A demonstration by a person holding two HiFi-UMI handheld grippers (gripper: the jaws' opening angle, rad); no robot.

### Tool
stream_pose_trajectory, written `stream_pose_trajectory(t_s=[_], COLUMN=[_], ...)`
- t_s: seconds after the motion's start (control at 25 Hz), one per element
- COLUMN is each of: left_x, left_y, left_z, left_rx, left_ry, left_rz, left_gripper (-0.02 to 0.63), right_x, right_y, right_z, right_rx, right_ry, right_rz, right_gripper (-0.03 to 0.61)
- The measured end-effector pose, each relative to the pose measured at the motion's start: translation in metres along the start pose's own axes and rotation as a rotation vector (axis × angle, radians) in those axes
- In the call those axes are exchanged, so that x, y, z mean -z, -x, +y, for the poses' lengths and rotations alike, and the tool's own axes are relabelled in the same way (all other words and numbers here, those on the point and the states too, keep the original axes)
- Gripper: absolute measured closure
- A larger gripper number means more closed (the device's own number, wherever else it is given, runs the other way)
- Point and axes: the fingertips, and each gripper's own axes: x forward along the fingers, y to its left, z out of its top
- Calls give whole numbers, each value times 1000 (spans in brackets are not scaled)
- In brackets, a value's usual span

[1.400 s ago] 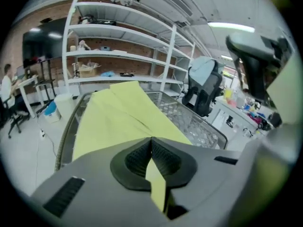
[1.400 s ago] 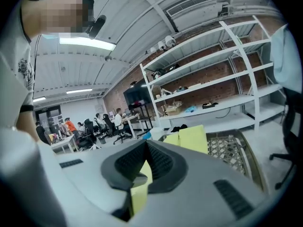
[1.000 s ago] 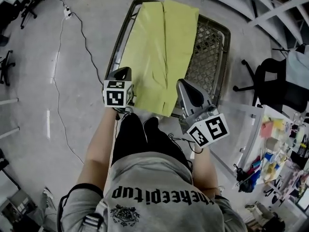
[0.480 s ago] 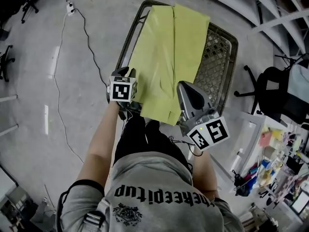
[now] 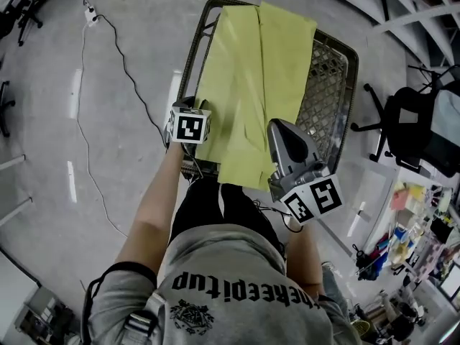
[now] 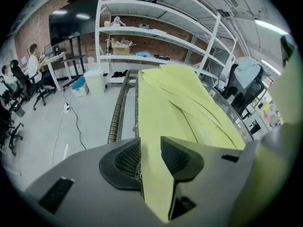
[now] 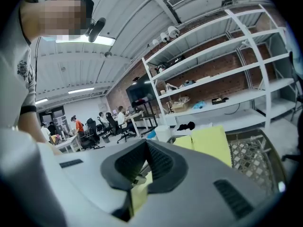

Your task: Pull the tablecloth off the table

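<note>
A yellow-green tablecloth point(image 5: 251, 77) lies folded lengthwise along a metal mesh table point(image 5: 327, 85), its near end hanging over the edge towards me. My left gripper point(image 5: 192, 112) is at the cloth's near left edge. Its jaws have just been opening; in the left gripper view the gripper point(image 6: 150, 148) is open, with the tablecloth point(image 6: 180, 108) running through the gap. My right gripper point(image 5: 279, 129) is at the near right part of the cloth. In the right gripper view that gripper point(image 7: 147, 150) is shut on a fold of the tablecloth point(image 7: 210, 143).
A power cable point(image 5: 122, 63) trails over the grey floor to the left of the table. An office chair point(image 5: 410, 131) and a cluttered desk point(image 5: 424, 228) stand to the right. White shelving point(image 6: 156, 32) rises beyond the table, and people sit at desks point(image 6: 33, 60) far left.
My left gripper has moved forward and down to the cloth's near left edge. The right gripper has shifted forward a little, still on the cloth.
</note>
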Motion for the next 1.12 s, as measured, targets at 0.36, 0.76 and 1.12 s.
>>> stream_pose_trajectory(t_s=[0.36,0.76,1.12], left_x=[6,-6,-49], left_y=[-18,-14,0], left_z=[5,-29,-150], left_rx=[-76,35,244], left_ry=[7,30,-336], left_rz=[49,44,-30], left_gripper=[485,597,597], right_x=[2,-1,-5], right_y=[-1,15,49], right_z=[-12,-18,-36], right_rx=[55,94,168], right_ry=[-17,-17,-35], right_rz=[2,-14,-53], right_gripper=[568,568,568])
